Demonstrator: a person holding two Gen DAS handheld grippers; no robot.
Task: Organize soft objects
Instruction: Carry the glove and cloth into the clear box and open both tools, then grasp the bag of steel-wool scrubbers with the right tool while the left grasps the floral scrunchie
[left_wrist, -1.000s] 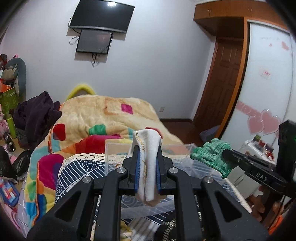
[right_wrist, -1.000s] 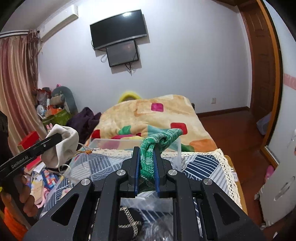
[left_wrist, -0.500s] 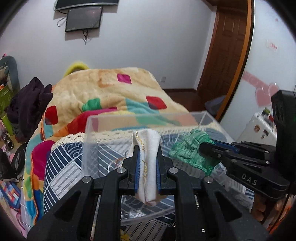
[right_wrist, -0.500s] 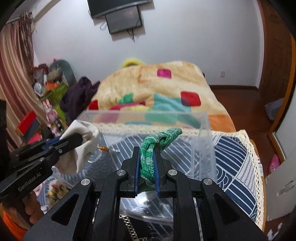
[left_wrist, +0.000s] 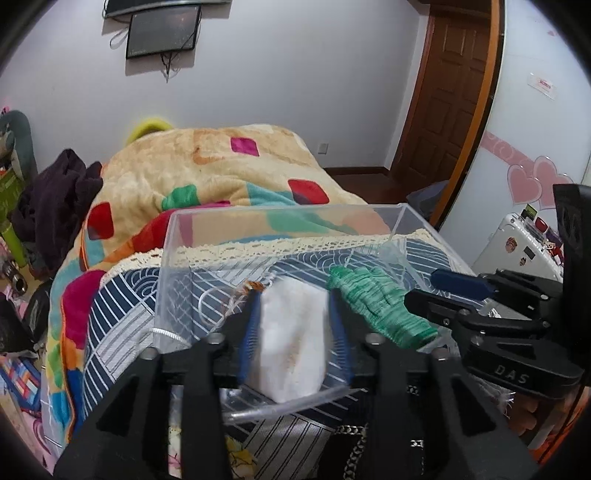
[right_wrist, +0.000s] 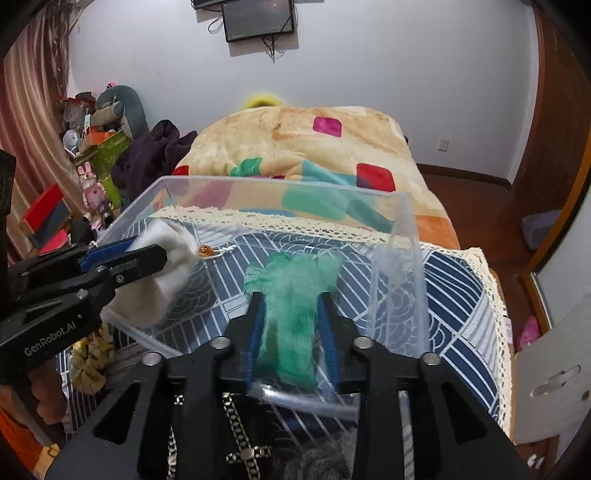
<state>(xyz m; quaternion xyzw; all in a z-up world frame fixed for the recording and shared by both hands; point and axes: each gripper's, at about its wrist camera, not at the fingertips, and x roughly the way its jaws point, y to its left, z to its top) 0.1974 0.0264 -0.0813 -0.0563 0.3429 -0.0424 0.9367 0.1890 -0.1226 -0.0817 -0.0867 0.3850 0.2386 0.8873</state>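
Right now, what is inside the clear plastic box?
A white cloth and a green knitted cloth hang over the clear plastic box; its floor beneath them is covered.

My right gripper (right_wrist: 291, 317) hangs over the clear plastic bin (right_wrist: 397, 273), its jaws parted with the green knit cloth (right_wrist: 291, 295) loose and blurred between them. To my left, my other gripper (right_wrist: 122, 262) reaches in over the bin's rim beside a white cloth (right_wrist: 170, 258).

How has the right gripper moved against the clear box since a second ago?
Yes. The right gripper dropped forward over the clear box, its fingers spreading around the green cloth.
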